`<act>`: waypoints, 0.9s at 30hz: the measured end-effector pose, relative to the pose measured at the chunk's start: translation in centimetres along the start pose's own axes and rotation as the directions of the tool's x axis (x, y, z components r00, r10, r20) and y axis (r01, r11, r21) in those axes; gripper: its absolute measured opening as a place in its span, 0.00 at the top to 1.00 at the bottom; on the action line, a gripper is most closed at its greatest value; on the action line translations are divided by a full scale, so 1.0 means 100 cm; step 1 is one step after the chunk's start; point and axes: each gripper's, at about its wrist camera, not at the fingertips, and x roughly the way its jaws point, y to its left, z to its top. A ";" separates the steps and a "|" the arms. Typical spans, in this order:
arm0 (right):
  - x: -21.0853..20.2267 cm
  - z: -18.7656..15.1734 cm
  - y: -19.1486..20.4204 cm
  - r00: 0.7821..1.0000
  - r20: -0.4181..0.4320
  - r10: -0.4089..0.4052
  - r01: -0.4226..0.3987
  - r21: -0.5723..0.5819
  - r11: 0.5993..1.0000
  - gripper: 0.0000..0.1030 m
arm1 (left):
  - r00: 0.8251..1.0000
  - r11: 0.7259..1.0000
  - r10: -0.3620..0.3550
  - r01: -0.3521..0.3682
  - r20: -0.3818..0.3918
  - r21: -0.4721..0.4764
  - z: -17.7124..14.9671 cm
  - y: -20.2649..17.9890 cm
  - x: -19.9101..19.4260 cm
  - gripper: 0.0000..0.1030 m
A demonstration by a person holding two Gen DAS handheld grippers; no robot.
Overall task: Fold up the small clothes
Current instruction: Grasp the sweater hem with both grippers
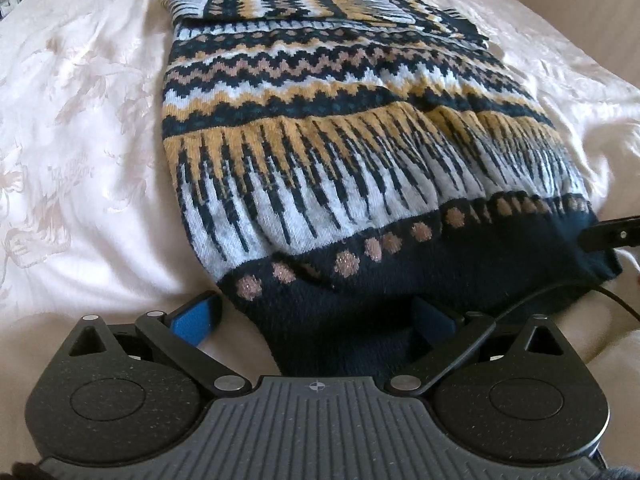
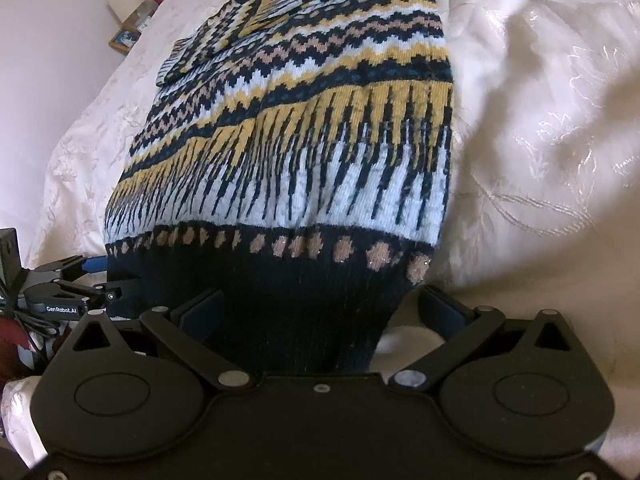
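A patterned knit sweater (image 1: 320,120) in navy, mustard, light blue and pink lies on the white bedspread (image 1: 80,120), sleeves folded across its chest at the far end. My left gripper (image 1: 316,320) is open, its blue-padded fingers (image 1: 196,320) straddling the left corner of the navy hem (image 1: 360,320). My right gripper (image 2: 324,312) is open too, and the hem's right corner (image 2: 304,312) lies between its fingers. The right gripper's finger shows at the right edge of the left wrist view (image 1: 608,234); the left gripper shows at the left of the right wrist view (image 2: 72,284).
The embroidered white bedspread (image 2: 540,140) spreads on both sides of the sweater. A bedside surface with a lamp (image 2: 126,0), a bottle and a small framed picture (image 2: 124,40) stands at the far left. A black cable (image 1: 560,296) runs by the hem.
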 end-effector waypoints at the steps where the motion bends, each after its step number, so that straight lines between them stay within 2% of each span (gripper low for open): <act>1: 0.000 0.000 0.000 1.000 0.002 0.002 -0.002 0.002 1.000 0.00 | 1.000 1.000 0.003 -0.003 0.011 -0.001 0.000 -0.001 0.001 0.01; 7: -0.003 -0.002 -0.004 1.000 0.018 0.020 -0.020 0.020 1.000 0.00 | 1.000 1.000 -0.002 0.002 -0.002 0.003 0.001 -0.002 0.000 0.02; 9: -0.003 -0.002 -0.003 1.000 0.014 0.020 -0.020 0.017 1.000 0.00 | 1.000 1.000 -0.007 0.007 0.002 -0.011 0.000 0.000 -0.004 0.10; 11: -0.004 -0.002 -0.002 1.000 0.012 0.016 -0.016 0.011 1.000 0.00 | 1.000 0.999 -0.020 0.020 0.008 -0.039 -0.001 0.005 -0.010 0.22; 15: -0.003 -0.002 0.001 1.000 0.007 0.007 -0.007 0.004 1.000 0.00 | 0.998 0.991 -0.061 0.061 -0.001 -0.118 -0.002 0.017 -0.018 0.34; 17: -0.003 -0.002 0.001 1.000 0.008 0.003 -0.003 0.005 1.000 0.02 | 0.997 0.986 -0.083 0.081 -0.005 -0.147 -0.003 0.021 -0.020 0.44; 18: -0.004 -0.002 0.001 1.000 0.011 0.000 0.000 0.008 1.000 0.03 | 0.995 0.983 -0.096 0.093 -0.008 -0.160 -0.004 0.022 -0.021 0.44; 22: -0.009 -0.002 -0.003 1.000 0.028 -0.015 0.014 0.032 0.999 0.18 | 0.994 0.977 -0.108 0.104 -0.010 -0.185 -0.006 0.024 -0.020 0.54; 24: -0.011 -0.002 -0.007 0.999 0.036 -0.009 0.008 0.047 0.999 0.28 | 0.995 0.975 -0.103 0.101 -0.003 -0.200 -0.006 0.026 -0.020 0.66; 26: -0.011 -0.001 -0.008 0.999 0.040 -0.020 0.018 0.055 0.998 0.41 | 0.993 0.970 -0.115 0.114 0.006 -0.214 -0.006 0.028 -0.022 0.84; 27: -0.011 -0.001 -0.008 0.999 0.041 -0.024 0.021 0.056 0.998 0.45 | 0.992 0.966 -0.128 0.128 0.014 -0.225 -0.007 0.029 -0.022 0.87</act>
